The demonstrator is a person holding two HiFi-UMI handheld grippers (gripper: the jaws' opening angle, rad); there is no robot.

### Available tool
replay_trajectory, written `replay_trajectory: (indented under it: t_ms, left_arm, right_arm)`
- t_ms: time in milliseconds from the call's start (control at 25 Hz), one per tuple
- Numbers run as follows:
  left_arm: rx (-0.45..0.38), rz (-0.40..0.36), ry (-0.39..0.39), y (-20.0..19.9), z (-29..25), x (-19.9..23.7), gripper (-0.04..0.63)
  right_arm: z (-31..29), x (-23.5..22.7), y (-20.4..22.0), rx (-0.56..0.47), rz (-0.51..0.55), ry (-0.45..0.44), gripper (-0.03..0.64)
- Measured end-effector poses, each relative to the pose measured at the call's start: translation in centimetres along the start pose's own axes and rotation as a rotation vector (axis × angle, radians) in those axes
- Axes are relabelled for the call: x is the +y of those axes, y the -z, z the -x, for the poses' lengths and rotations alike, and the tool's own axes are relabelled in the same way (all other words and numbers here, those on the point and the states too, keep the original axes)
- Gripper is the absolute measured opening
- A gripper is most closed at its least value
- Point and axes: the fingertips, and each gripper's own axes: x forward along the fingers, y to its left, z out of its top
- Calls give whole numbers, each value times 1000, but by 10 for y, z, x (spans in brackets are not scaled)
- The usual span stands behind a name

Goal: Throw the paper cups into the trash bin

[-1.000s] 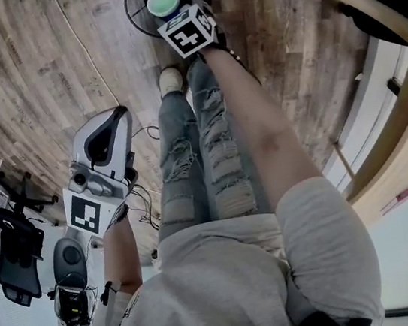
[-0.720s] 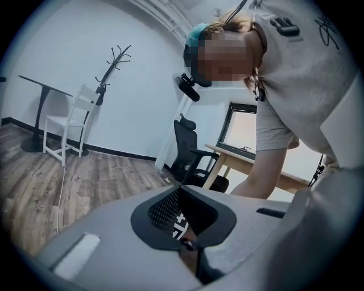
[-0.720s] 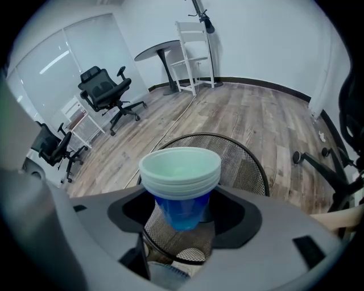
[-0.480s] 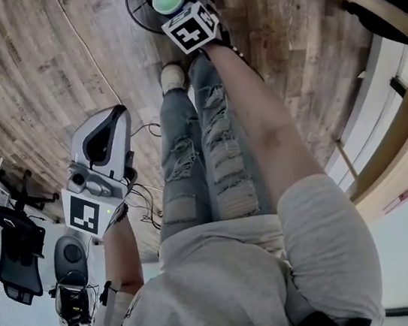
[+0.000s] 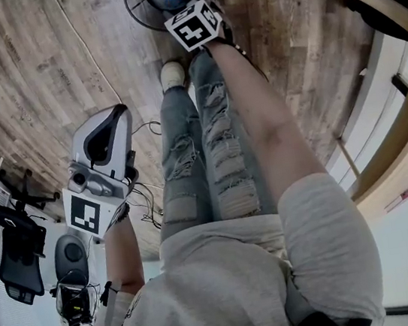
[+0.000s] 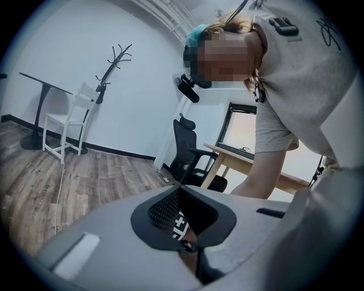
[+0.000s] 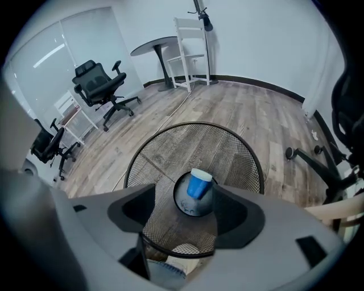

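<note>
- step in hand: the drop of a cup into the bin. i judge this step as good as done.
- the right claw (image 7: 196, 202) hangs straight over the bin (image 7: 165, 153), and its jaws are spread wide with nothing between them.
- the blue cup (image 7: 199, 184) is down inside the bin, seen through the gap of the jaws, tilted, and touching neither jaw. i cannot tell if it lies on the bottom or is in the air.
- the bin is a round wire mesh one. it stands on the wood floor (image 5: 38, 69), just in front of the person's feet.
- the left claw (image 6: 181, 196) hangs low at the person's left side, well apart from the bin. its jaws are pressed together and pinch nothing, so it takes no part in this step.
- the task speaks of cups, more than one, but no other cup shows in any view. how many are left i cannot say.
- next move, as i judge it: lift the right claw up and away from the bin, with the jaws left spread, and turn to where the other cups stand.
- this calls for little care, only that the claw does not catch the rim and tip the light bin over.
</note>
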Motion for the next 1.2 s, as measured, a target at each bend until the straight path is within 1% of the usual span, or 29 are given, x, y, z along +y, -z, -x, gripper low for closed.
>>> replay_trajectory:
  t_ms: [320, 800, 1200]
  left_arm:
    - [-8, -15, 21, -9, -3, -6, 3]
    - [-22, -59, 69, -32, -11, -23, 3]
    - [-30, -81, 97, -56, -18, -36, 3]
  right_arm:
    - [13, -2, -5, -31, -7, 16, 291]
    - [55, 5, -33, -102, 55, 15, 291]
    - [90, 11, -41, -134, 48, 14, 291]
